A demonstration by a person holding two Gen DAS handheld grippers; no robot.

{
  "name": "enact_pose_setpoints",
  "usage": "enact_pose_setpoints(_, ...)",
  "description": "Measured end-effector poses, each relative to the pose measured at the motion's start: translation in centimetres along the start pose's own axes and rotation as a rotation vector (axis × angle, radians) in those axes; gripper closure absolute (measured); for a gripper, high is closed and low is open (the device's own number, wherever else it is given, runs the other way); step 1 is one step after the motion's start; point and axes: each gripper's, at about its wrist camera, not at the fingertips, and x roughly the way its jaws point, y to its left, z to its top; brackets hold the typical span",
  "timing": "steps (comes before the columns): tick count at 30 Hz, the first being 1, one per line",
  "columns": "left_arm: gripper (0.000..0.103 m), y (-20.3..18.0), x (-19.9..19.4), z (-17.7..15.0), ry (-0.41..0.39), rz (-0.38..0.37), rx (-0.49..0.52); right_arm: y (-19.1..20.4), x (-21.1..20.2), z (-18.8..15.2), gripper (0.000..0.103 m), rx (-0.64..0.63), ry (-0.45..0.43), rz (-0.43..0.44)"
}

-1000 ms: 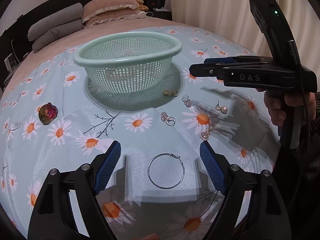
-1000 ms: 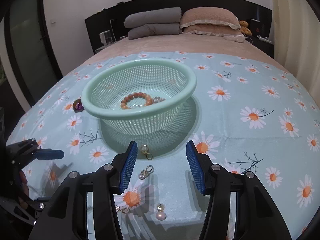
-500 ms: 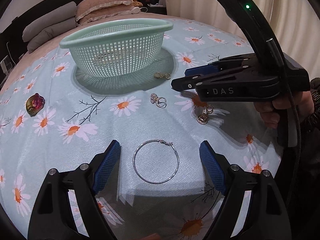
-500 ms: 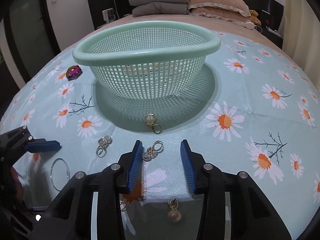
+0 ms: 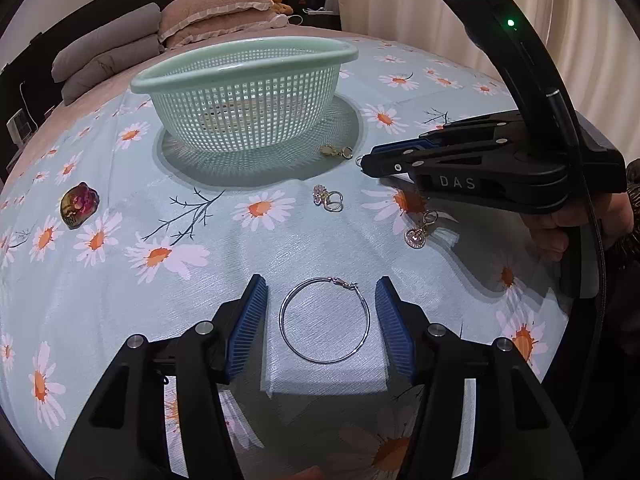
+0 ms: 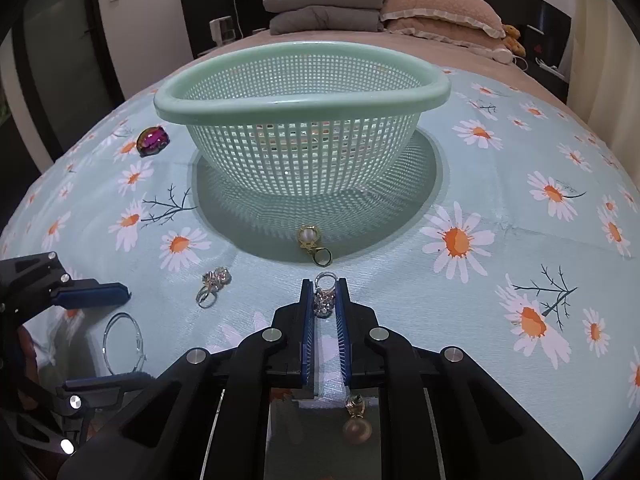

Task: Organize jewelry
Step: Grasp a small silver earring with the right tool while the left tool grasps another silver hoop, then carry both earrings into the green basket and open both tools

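Observation:
A large silver hoop earring (image 5: 324, 320) lies flat on the daisy-print cloth between the blue pads of my left gripper (image 5: 321, 292). Its jaws are closing, and the pads stand clear of the hoop on both sides. My right gripper (image 6: 324, 286) is shut on a small crystal earring (image 6: 325, 300), whose ring pokes out past the tips. From the left wrist view, the right gripper (image 5: 364, 160) rests low on the cloth in front of the mint-green mesh basket (image 5: 244, 76). The right wrist view shows that basket (image 6: 300, 96) straight ahead.
Loose on the cloth are a gold pearl earring (image 6: 310, 238), a flower crystal earring (image 6: 214, 284), a round pink drop earring (image 5: 418, 232) and a pearl drop (image 6: 356, 426). An iridescent stone (image 5: 79, 204) lies far left. Pillows are behind the basket.
The right gripper sank to the cloth and its jaws came together on the crystal earring. The left jaws narrowed around the hoop.

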Motion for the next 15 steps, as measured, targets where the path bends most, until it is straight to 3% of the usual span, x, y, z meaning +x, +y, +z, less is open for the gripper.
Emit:
enact_pose_setpoints(2, 0.046, -0.09, 0.0, -0.02, -0.001, 0.007, 0.006, 0.08, -0.06, -0.04, 0.093, -0.005, -0.003, -0.005)
enact_pose_setpoints(5, 0.059, 0.23, -0.12, -0.01, -0.005, 0.01, -0.006, -0.05, -0.13, -0.02, 0.093, 0.001, -0.005, -0.001)
enact_pose_setpoints(15, 0.06, 0.69, -0.7, 0.22, -0.009, -0.029, -0.032, -0.81, -1.02, 0.05, 0.094, 0.027, -0.032, -0.008)
